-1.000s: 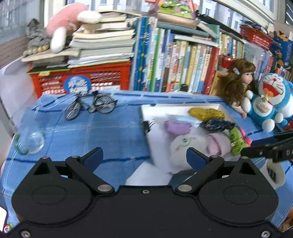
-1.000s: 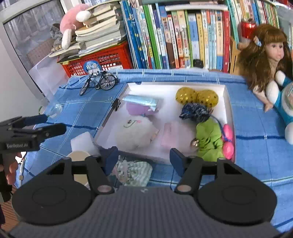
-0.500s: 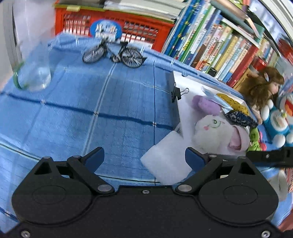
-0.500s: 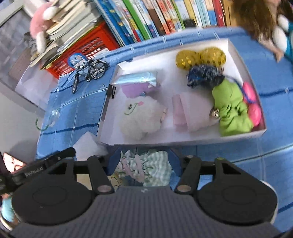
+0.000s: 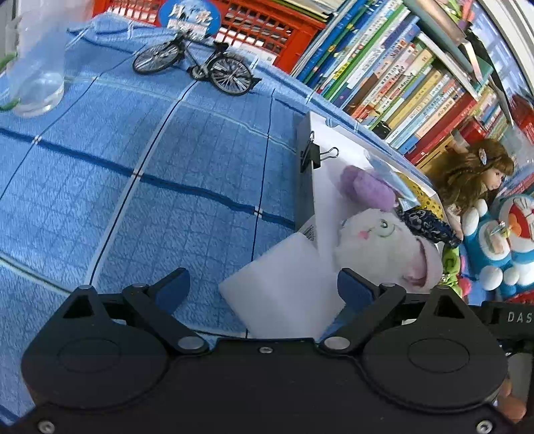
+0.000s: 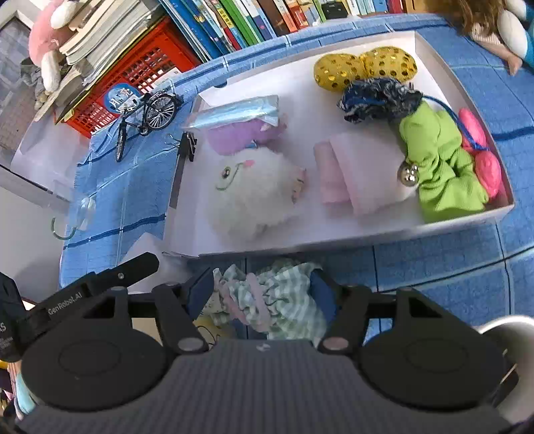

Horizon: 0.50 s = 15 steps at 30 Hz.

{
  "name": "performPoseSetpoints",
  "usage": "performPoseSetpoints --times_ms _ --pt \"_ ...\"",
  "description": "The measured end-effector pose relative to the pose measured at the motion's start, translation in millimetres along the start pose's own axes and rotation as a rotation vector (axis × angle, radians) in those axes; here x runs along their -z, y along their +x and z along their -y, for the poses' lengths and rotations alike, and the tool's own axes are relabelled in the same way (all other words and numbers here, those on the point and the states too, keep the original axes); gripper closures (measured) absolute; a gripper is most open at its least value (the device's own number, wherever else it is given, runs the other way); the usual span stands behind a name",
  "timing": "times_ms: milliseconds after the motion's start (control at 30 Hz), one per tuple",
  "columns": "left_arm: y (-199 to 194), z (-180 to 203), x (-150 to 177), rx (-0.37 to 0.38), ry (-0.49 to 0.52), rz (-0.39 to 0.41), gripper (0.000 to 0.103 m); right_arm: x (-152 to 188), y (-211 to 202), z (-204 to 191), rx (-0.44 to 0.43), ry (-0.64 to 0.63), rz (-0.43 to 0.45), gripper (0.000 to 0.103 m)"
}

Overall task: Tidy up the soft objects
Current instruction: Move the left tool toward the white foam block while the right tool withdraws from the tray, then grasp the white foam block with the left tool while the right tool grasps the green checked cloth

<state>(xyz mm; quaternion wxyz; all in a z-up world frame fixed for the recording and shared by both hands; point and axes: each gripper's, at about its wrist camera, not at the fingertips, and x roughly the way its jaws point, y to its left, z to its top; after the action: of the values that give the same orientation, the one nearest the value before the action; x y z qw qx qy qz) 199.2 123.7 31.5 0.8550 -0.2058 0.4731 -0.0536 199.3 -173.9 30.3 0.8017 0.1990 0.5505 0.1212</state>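
A blue checked cloth (image 5: 140, 187) is covering the worktop, and a row of books (image 6: 253, 20) is standing along its far edge beside a red crate (image 6: 133, 76) that is carrying a stack of books and a pink plush. A shallow white box (image 6: 377, 230) is lying on the cloth with a black binder clip (image 6: 187, 147) pinching its left wall; inside it a fluffy white plush (image 6: 250, 197) is lying near the front left, a purple plush (image 6: 243, 137) and a packed blue face mask (image 6: 240, 112) are sitting behind it, a folded pink cloth (image 6: 350, 173) is resting in the middle, and a green cloth (image 6: 440, 163), a dark blue scrunchie (image 6: 377, 96), two gold sequinned pieces (image 6: 363, 68) and pink items are crowding the right end. A white foam block (image 5: 287, 287) is lying on the cloth just outside the box's front left corner, sitting between the wide-spread jaws of the left gripper (image 5: 263, 287), which are not touching it. The right gripper (image 6: 263, 293) is hanging over the cloth in front of the box, its jaws opening, with a green checked ruffled cloth (image 6: 270, 300) bunched between its blue pads, still touching both. A toy bicycle (image 5: 197, 63) is standing near the crate and a clear glass (image 5: 36, 83) is sitting at the left edge
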Motion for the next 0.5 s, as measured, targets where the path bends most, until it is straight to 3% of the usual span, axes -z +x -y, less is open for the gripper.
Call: performPoseSetpoints --times_ms 67,133,167,200,233,333,400,500 --pt "0 1 0 0.002 0.004 0.008 0.009 0 1 1 0.003 0.005 -0.003 0.028" --pt "1 1 0 0.017 -0.002 0.002 0.02 0 2 2 0.009 0.012 0.0 0.029" --pt "0 0 0 0.038 -0.004 0.0 0.026 1 2 3 0.014 0.014 0.006 0.034" --pt "-2 0 0 0.06 -0.007 -0.002 0.032 1 2 2 0.017 0.012 0.014 0.051" --pt "-4 1 -1 0.049 -0.004 -0.001 0.033 2 -1 1 0.033 0.006 0.027 0.062" --pt "-9 5 -3 0.03 0.035 0.017 0.038 5 -9 -4 0.038 -0.023 0.053 0.078" --pt "-12 6 -3 0.023 0.047 0.025 0.039 5 -14 -7 0.055 -0.05 0.065 0.093" --pt "-16 6 -4 0.02 0.051 0.032 0.044 6 -21 -8 0.067 -0.076 0.085 0.093"
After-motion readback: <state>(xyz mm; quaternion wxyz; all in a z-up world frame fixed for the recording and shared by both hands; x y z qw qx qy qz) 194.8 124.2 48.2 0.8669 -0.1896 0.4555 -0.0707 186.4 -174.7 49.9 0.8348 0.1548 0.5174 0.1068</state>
